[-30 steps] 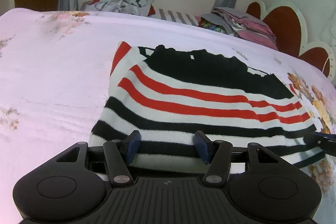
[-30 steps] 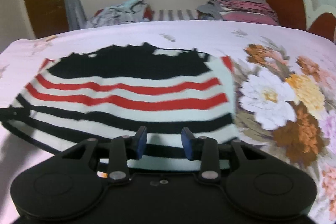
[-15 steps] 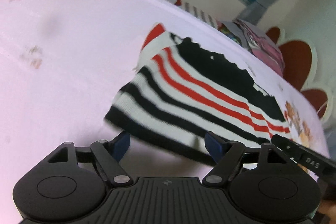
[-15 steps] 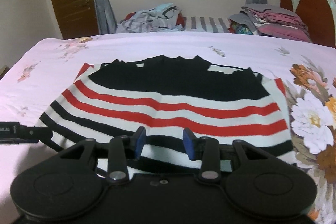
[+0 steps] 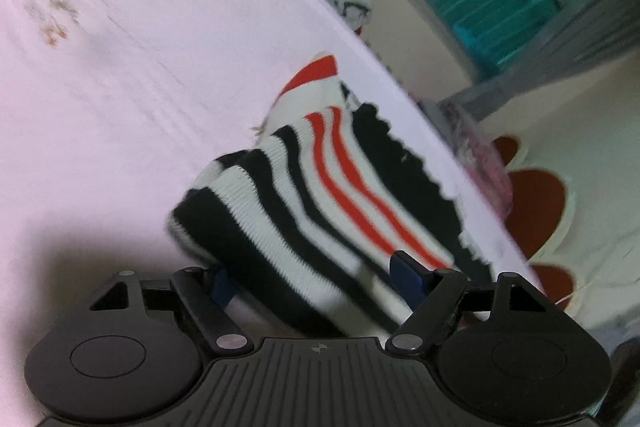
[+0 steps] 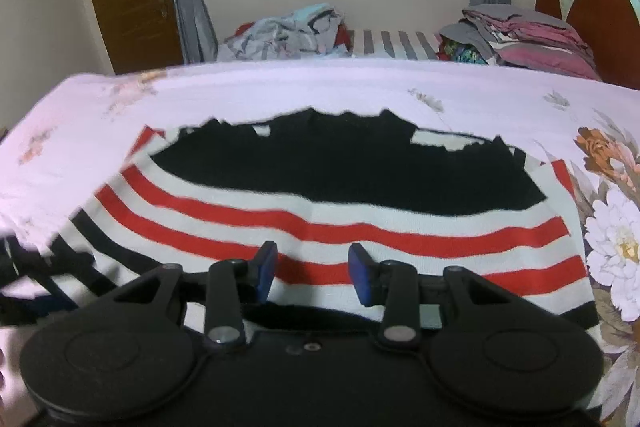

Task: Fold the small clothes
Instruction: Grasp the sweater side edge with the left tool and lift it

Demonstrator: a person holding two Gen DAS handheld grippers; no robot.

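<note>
Since a second ago the left claw (image 5: 316, 277) has rolled hard, so the bed now slants across the left wrist view, and the near left corner of the striped black, white and red knitted sweater (image 5: 320, 187) has come up off the pink floral bedsheet (image 5: 120, 67) into a bulging fold. In the right wrist view the sweater (image 6: 340, 187) has slid closer under the right claw (image 6: 312, 269), whose blue pads now sit over the red stripes.

The step in hand looks like the first fold: carrying the hem up toward the black collar band. The sweater lies across the middle of the bed, its far part flat, its left hem raised.

The left claw's fingers stand wide apart, cloth bunched between them; whether they grip it I cannot tell. The right claw's fingers are apart too, level over the knit, with the hem hidden beneath the body.

Next, both claws should probably travel forward together, keeping the edge even.
</note>
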